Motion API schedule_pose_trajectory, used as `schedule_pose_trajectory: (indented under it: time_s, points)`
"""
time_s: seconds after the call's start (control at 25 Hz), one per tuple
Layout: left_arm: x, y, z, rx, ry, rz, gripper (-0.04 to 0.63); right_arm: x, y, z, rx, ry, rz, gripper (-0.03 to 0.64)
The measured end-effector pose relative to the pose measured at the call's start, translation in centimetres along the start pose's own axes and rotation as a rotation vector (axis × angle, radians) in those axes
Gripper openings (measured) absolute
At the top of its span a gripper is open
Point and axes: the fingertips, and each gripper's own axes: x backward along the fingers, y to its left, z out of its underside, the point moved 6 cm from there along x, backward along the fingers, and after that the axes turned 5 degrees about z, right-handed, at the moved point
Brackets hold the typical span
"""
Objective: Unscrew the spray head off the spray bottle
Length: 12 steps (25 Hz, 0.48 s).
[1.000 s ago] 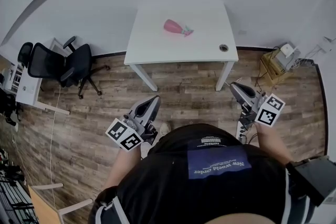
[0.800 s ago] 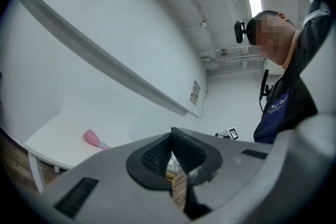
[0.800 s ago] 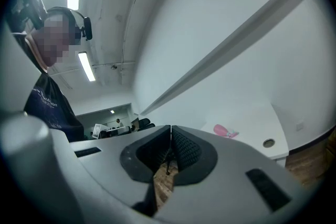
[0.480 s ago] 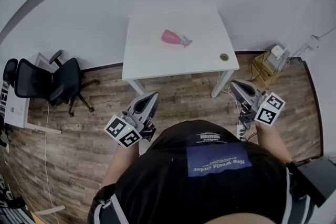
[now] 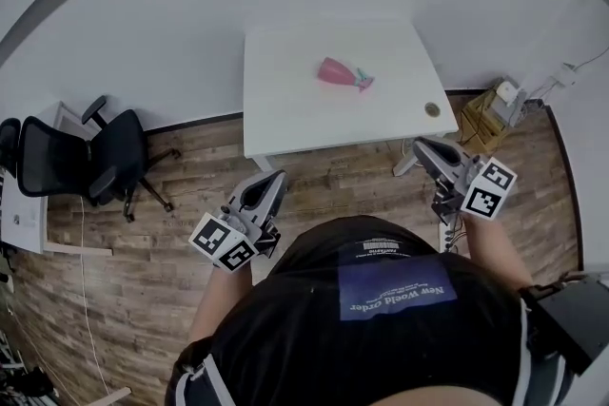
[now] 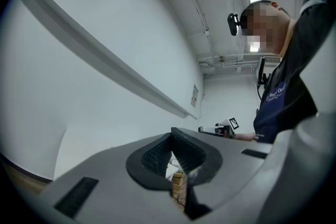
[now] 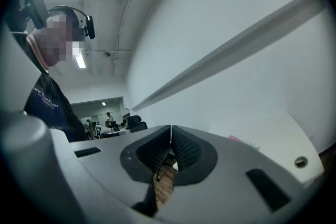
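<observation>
Now the white table (image 5: 285, 109) sits closer to you than it did a second ago, and it has slid a bit to the right in the head view. The pink spray bottle (image 5: 335, 71) lies on its side near the middle of the table, just as before. Its pale green spray head (image 5: 364, 83) is on and points right.

Your left gripper (image 5: 274, 181) and right gripper (image 5: 420, 147) hang over the brown wood-plank floor (image 5: 171, 223), well apart from the bottle. Each claw is closed all the way, tips together, with nothing in it.

The pads (image 6: 155, 157) are black and ribbed, set in smooth grey shells. The bottle is round and fat at one end and thin at the head. The table top is flat and plain.
</observation>
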Motion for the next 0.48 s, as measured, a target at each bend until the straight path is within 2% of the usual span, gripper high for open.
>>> schedule_pose_trajectory:
  time_s: [0.24, 0.48]
  points:
    - [1.5, 3.5, 0.3, 0.027, -0.019, -0.016, 0.002, -4.4, 0.5, 0.2, 0.031, 0.058, -0.020, -0.003]
    - [-0.5, 6.3, 0.2, 0.041, -0.010, -0.045, 0.002, -7.3, -2.9, -0.5, 0.007, 0.061, -0.043, -0.003]
